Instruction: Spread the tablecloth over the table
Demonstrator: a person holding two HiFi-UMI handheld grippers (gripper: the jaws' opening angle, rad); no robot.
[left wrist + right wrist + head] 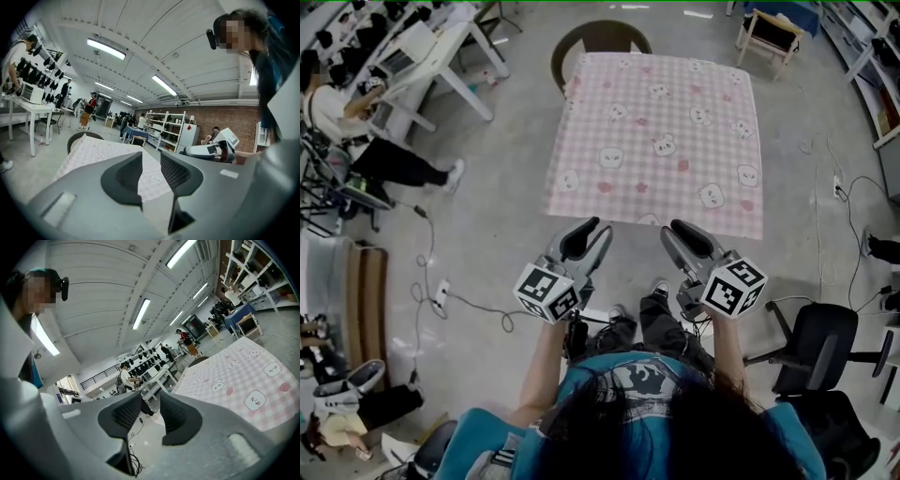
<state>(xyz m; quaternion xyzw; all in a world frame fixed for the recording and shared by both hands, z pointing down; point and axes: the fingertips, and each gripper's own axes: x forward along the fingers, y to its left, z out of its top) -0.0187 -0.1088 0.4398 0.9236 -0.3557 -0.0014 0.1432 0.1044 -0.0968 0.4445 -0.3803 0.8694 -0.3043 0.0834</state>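
Observation:
A pink checked tablecloth (656,141) with bear prints lies flat over the square table, its edges hanging down the sides. It also shows in the left gripper view (103,152) and in the right gripper view (234,376). Both grippers are held up side by side in front of the table's near edge, apart from the cloth. My left gripper (598,234) (151,161) is open with nothing between its fingers. My right gripper (673,234) (150,404) is open too, and it holds nothing.
A round dark chair (600,37) stands at the table's far side. A black office chair (825,347) is at the near right. White desks (431,56) and a seated person (347,122) are at the left, with cables (431,281) on the floor. Shelves (164,129) stand at the back.

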